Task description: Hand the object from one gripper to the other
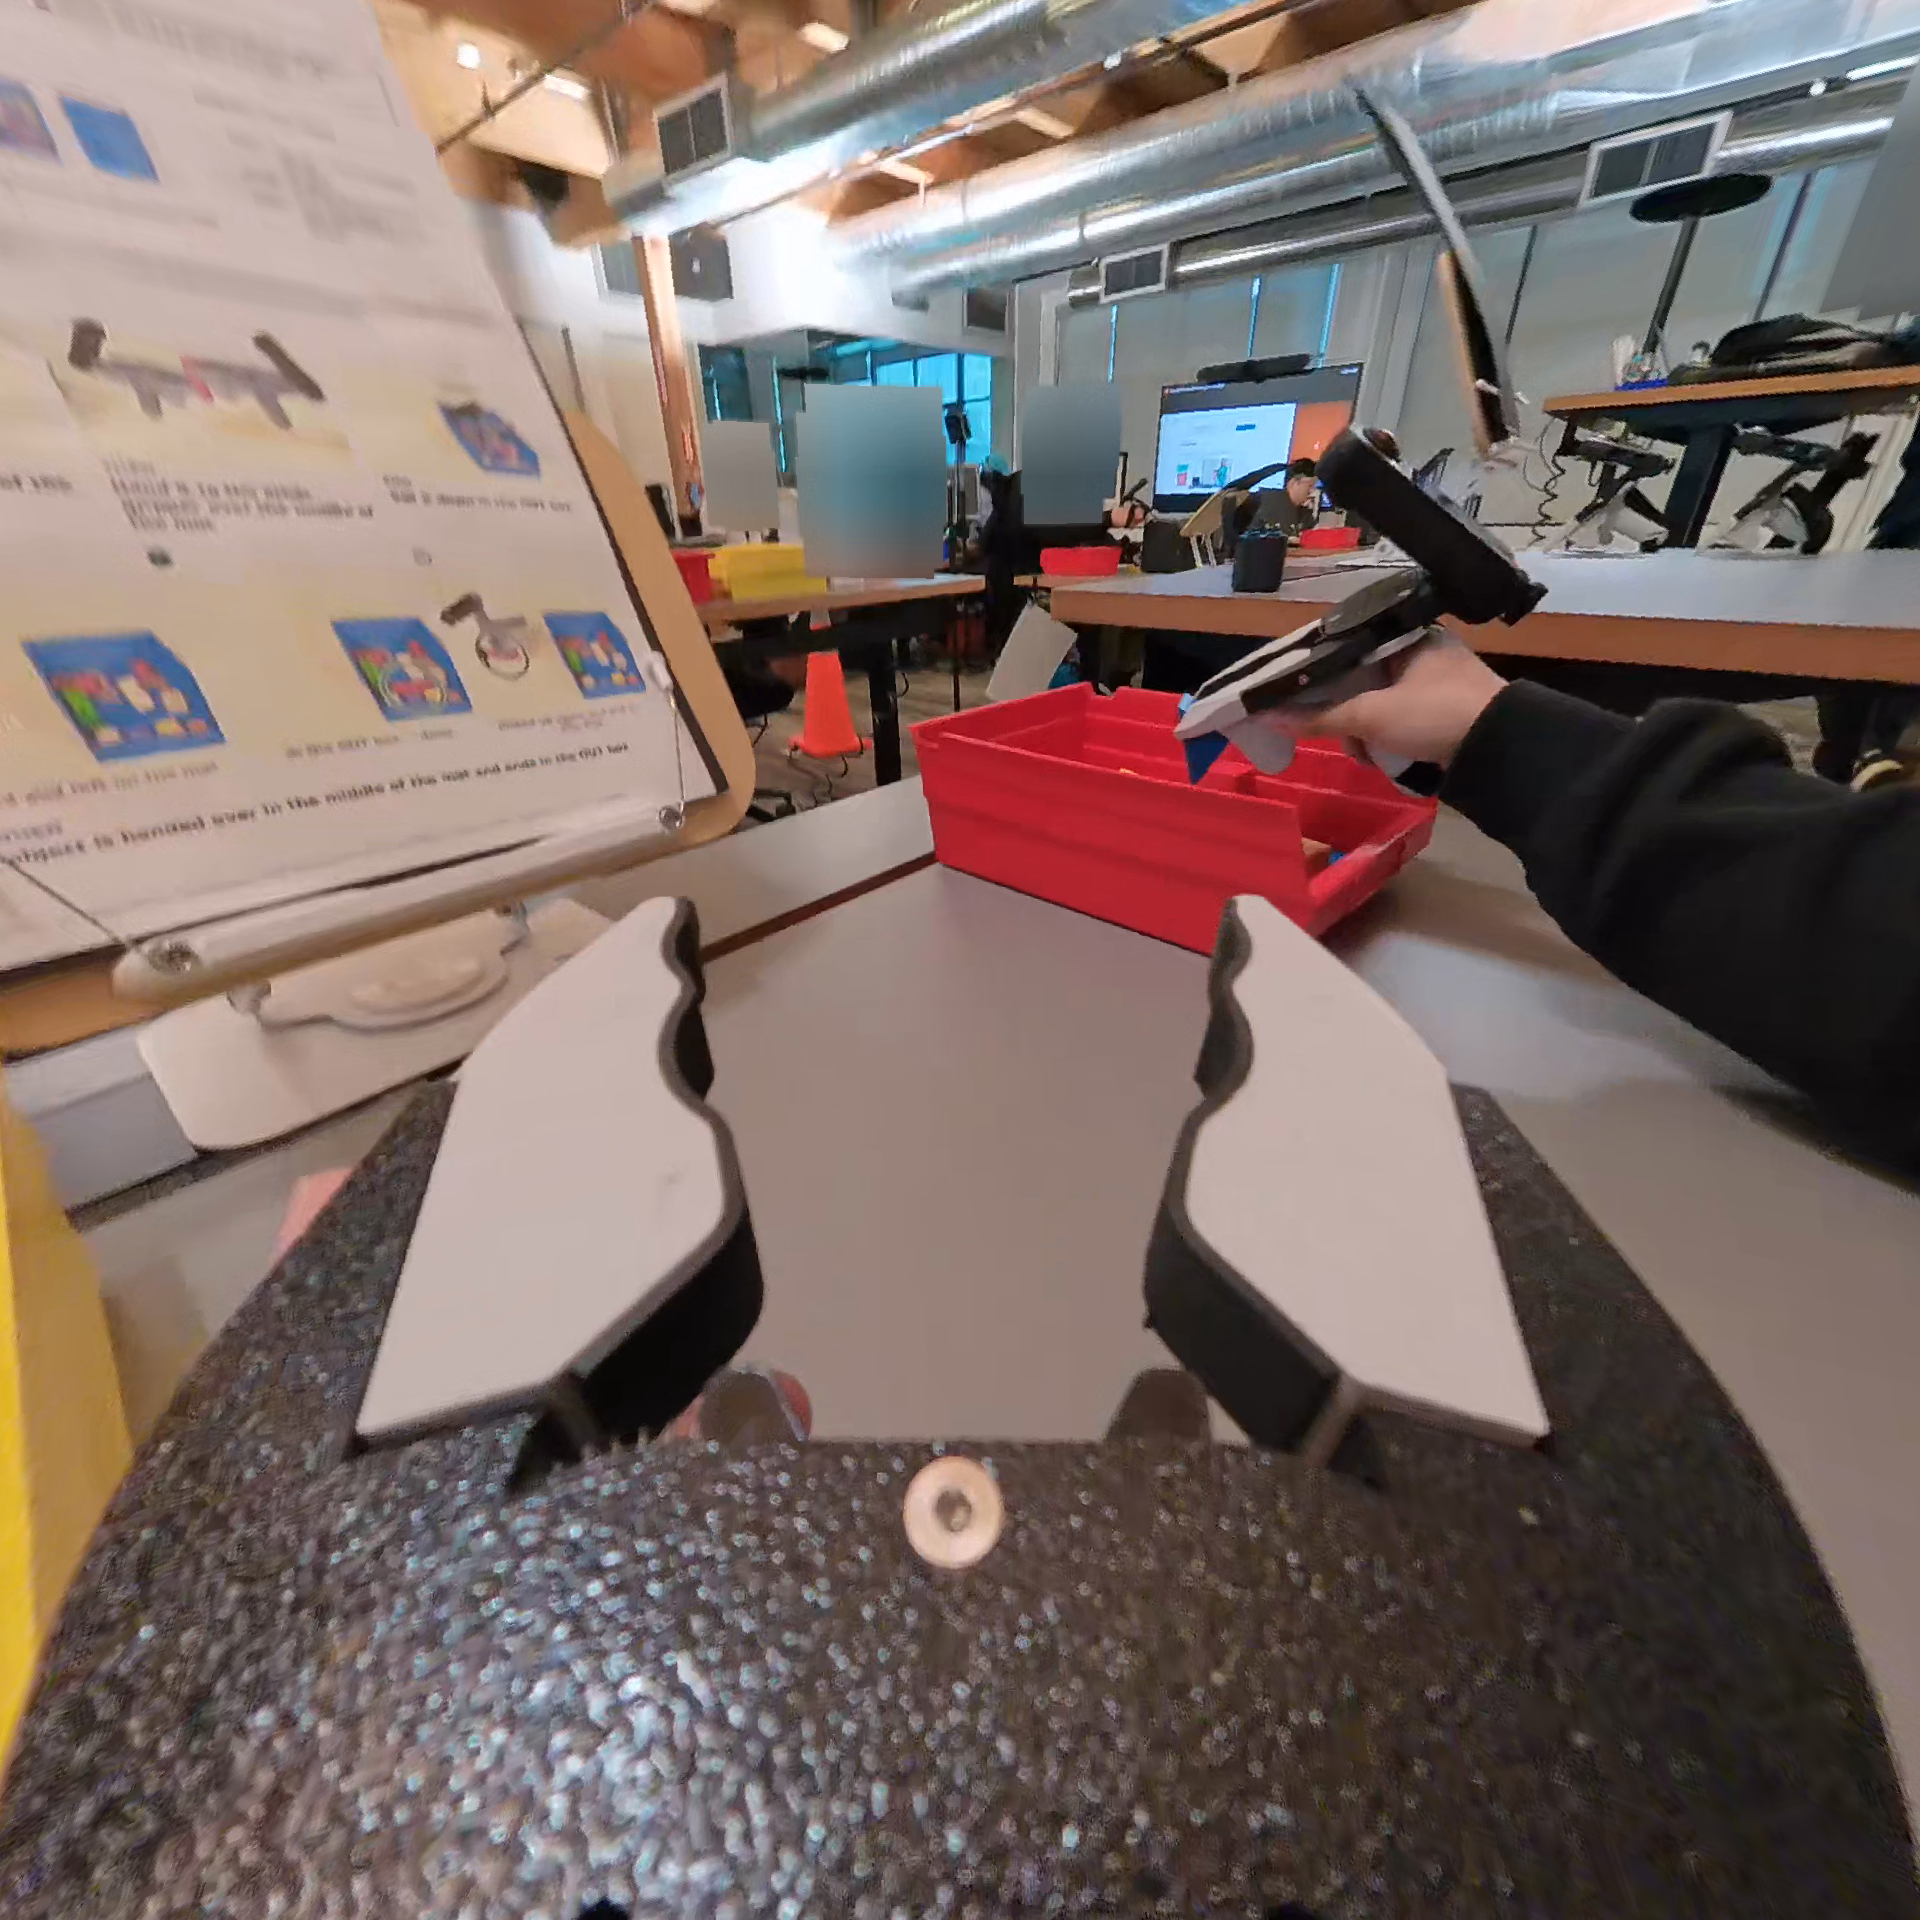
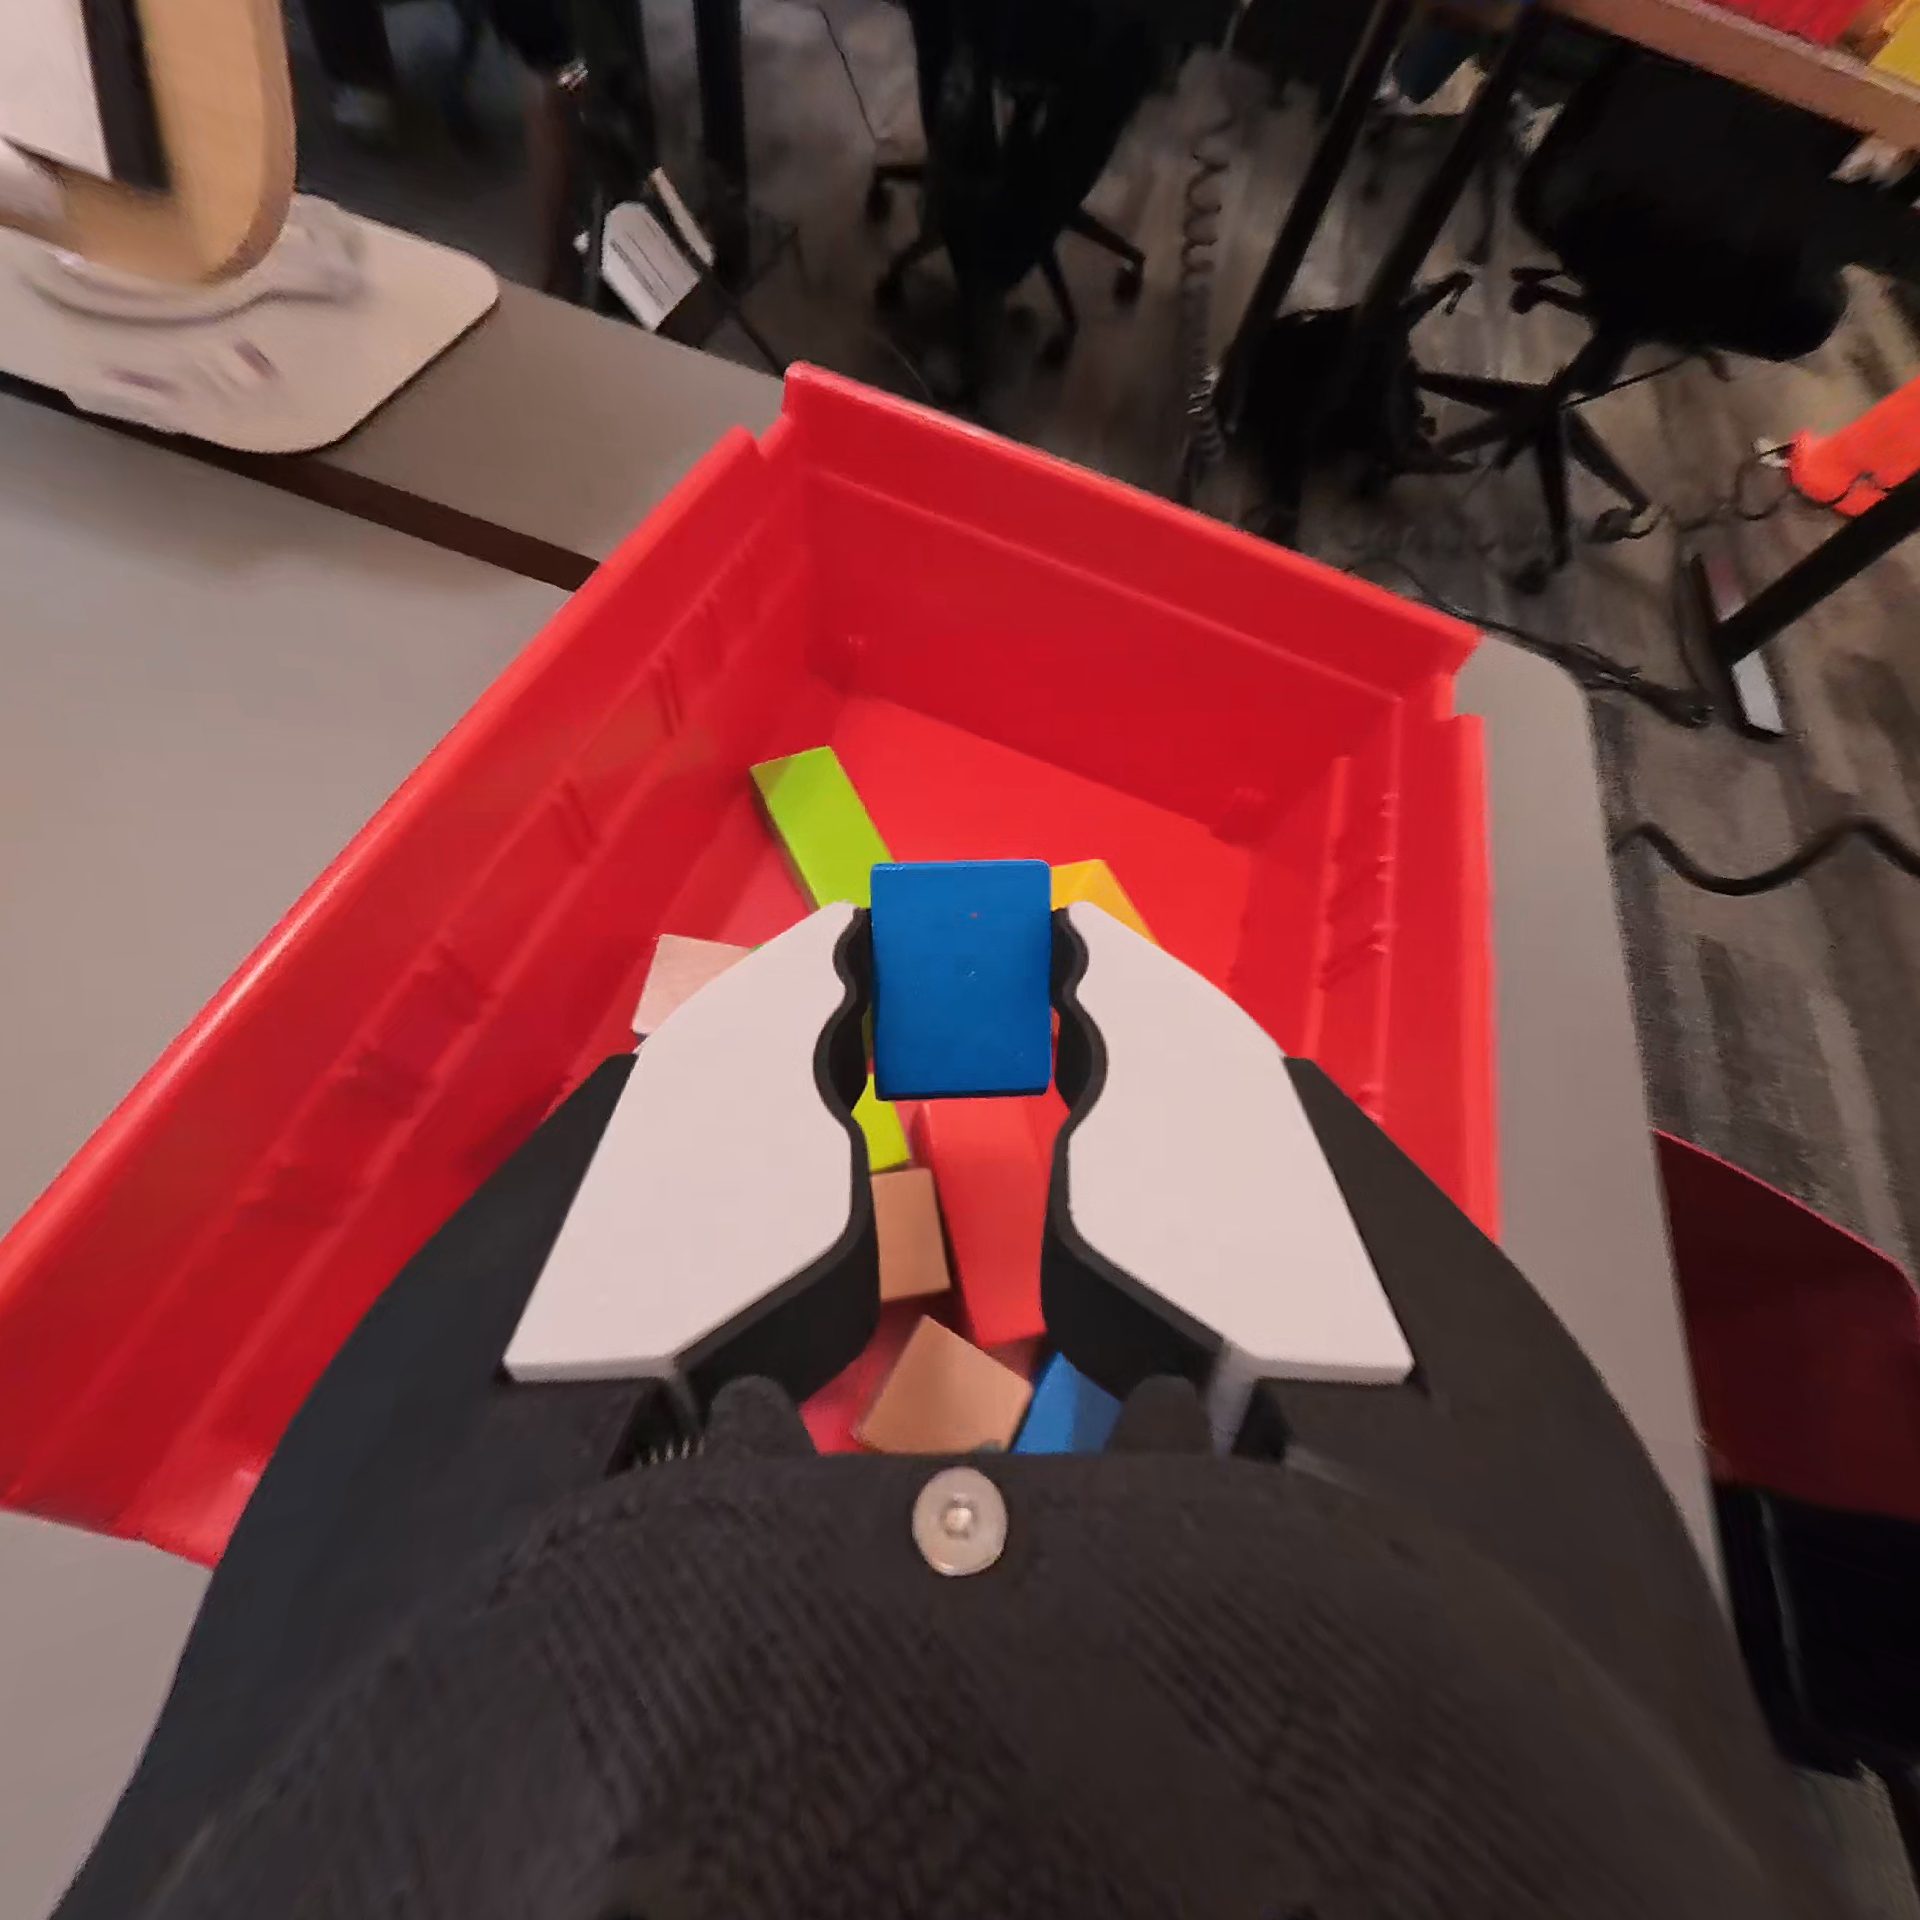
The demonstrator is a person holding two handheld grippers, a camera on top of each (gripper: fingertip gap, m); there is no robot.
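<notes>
Right wrist view shows my right gripper (image 2: 961, 982) pinching a blue block (image 2: 958, 977) above the red bin (image 2: 1039, 582), and I judge it light, stiff and smooth, so my spread, empty left gripper (image 1: 961, 997) should take its free far end.

The left tongs (image 1: 956, 997) have flat pale grey fingers (image 1: 582, 1164) edged inside with wavy black pads, set in a speckled black foam-like body with one silver screw (image 1: 953, 1510) at its centre. The right tongs (image 2: 961, 987) have the same grey fingers (image 2: 707, 1164) on a ribbed matte black body with a matching screw (image 2: 958, 1523). The person's arm wears a black sleeve (image 1: 1704, 894).
</notes>
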